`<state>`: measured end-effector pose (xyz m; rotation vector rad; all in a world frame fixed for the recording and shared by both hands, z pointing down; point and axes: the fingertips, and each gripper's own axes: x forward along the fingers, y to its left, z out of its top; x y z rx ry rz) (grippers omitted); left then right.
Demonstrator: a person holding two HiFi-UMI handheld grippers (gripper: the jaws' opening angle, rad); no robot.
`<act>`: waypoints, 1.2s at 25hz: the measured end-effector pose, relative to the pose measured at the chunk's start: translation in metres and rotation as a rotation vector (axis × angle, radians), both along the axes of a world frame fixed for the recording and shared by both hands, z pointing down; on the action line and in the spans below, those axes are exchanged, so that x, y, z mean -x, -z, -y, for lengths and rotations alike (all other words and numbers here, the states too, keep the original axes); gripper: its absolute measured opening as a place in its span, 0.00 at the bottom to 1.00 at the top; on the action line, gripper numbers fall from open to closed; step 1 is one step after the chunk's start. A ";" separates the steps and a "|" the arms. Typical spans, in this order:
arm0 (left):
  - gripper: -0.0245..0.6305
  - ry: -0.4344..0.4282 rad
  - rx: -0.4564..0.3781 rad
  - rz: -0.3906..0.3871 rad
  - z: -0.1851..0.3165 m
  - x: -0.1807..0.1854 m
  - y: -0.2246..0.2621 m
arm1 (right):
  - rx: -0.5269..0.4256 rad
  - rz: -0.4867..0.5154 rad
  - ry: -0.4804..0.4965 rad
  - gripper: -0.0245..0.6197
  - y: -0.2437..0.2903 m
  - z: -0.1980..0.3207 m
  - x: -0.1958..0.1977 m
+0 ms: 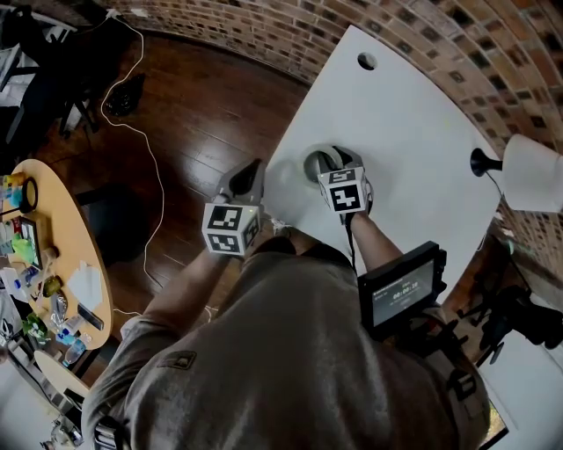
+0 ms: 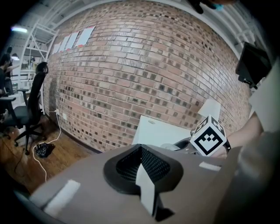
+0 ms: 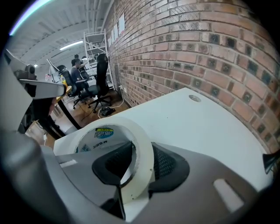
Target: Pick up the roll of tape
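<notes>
The white roll of tape (image 1: pixel 315 163) lies on the white table (image 1: pixel 396 114) near its front edge. My right gripper (image 1: pixel 329 163) reaches down onto it. In the right gripper view the roll (image 3: pixel 142 148) has its wall between the jaws, one black pad inside the ring and one outside, both against it, so the right gripper (image 3: pixel 131 170) is shut on the roll. A printed label shows inside the core. My left gripper (image 1: pixel 252 176) hangs just off the table's left edge, apart from the roll. In its own view the left gripper (image 2: pixel 146 175) is shut with nothing in it.
A lamp with a white shade (image 1: pixel 532 173) and black base (image 1: pixel 479 162) stands at the table's right. A cable hole (image 1: pixel 367 61) is at the far end. A brick wall (image 1: pixel 290 26) runs behind. A white cable (image 1: pixel 132 123) crosses the wood floor; a cluttered round table (image 1: pixel 62 255) is at left.
</notes>
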<state>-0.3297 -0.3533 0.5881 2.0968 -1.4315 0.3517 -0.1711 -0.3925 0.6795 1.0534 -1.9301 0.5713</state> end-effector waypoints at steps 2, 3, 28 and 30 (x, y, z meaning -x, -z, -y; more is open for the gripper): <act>0.04 -0.004 0.006 -0.008 -0.001 -0.002 0.000 | -0.002 0.003 -0.015 0.26 0.000 0.000 -0.001; 0.04 -0.006 0.006 -0.008 -0.001 -0.003 0.000 | -0.004 0.006 -0.024 0.26 0.001 0.000 -0.002; 0.04 -0.218 -0.062 -0.027 -0.007 -0.086 0.017 | -0.374 0.021 -0.248 0.23 0.097 -0.034 -0.086; 0.04 -0.233 -0.084 -0.023 -0.009 -0.098 0.025 | -0.395 0.025 -0.265 0.23 0.106 -0.041 -0.098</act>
